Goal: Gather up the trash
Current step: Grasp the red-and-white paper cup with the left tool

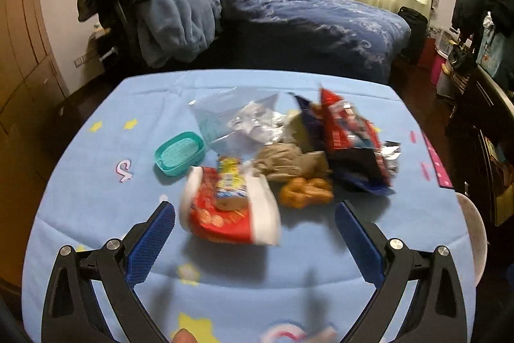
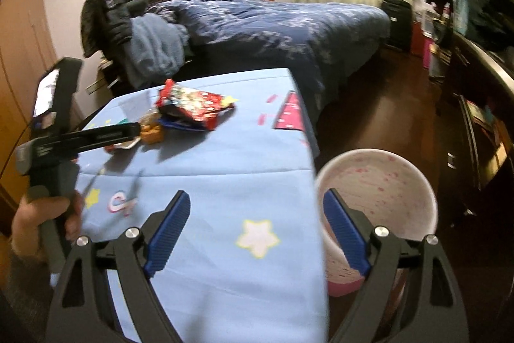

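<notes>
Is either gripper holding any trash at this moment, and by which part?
Nothing is held. The left gripper is open above the red snack wrapper; the right gripper is open and empty.

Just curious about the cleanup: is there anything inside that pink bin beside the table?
The pink bin looks empty: only its speckled inner wall shows. The right gripper's finger covers the near part, so the bottom is unseen.

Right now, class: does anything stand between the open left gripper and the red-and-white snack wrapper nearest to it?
Nothing visible does. The left gripper is open, and the red-and-white snack wrapper lies on the blue cloth just ahead of its fingertips. The teal dish and the orange snack piece sit off to either side.
</notes>
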Available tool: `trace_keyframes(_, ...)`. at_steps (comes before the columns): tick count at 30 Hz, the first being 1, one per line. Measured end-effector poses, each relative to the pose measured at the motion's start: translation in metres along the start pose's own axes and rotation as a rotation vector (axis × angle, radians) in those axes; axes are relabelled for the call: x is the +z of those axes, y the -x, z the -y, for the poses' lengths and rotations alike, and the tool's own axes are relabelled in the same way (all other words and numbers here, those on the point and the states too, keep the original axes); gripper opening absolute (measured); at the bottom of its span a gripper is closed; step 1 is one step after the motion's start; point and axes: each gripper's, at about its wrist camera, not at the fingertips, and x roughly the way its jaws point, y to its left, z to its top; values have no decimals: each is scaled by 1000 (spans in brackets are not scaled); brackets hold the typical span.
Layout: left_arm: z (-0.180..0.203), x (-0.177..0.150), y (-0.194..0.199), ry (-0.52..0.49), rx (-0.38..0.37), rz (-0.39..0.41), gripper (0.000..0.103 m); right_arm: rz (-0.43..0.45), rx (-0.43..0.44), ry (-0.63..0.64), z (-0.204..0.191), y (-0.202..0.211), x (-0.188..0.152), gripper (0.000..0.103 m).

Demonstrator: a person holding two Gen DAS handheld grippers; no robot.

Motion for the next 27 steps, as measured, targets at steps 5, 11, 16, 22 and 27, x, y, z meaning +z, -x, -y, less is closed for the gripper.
trace_keyframes(5, -11, 9, -24, -14, -41, -29, 94, -12, 33, 25, -22, -8, 6, 86)
trace_keyframes(11, -27, 5, -22, 34, -89, -35, 66, -23, 60, 68, -44, -18, 17, 86)
trace_keyframes(16, -45, -6, -2, 86, -182, 6, 66, -26, 99, 105, -67, -22, 21, 86)
trace_keyframes(22, -67, -24, 36, 133, -304, 80, 66, -43, 136, 143, -92, -28, 20, 86)
trace_keyframes(27, -79, -37, 66, 114, -253, 148, 66, -57, 138, 169, -107, -36, 19, 86)
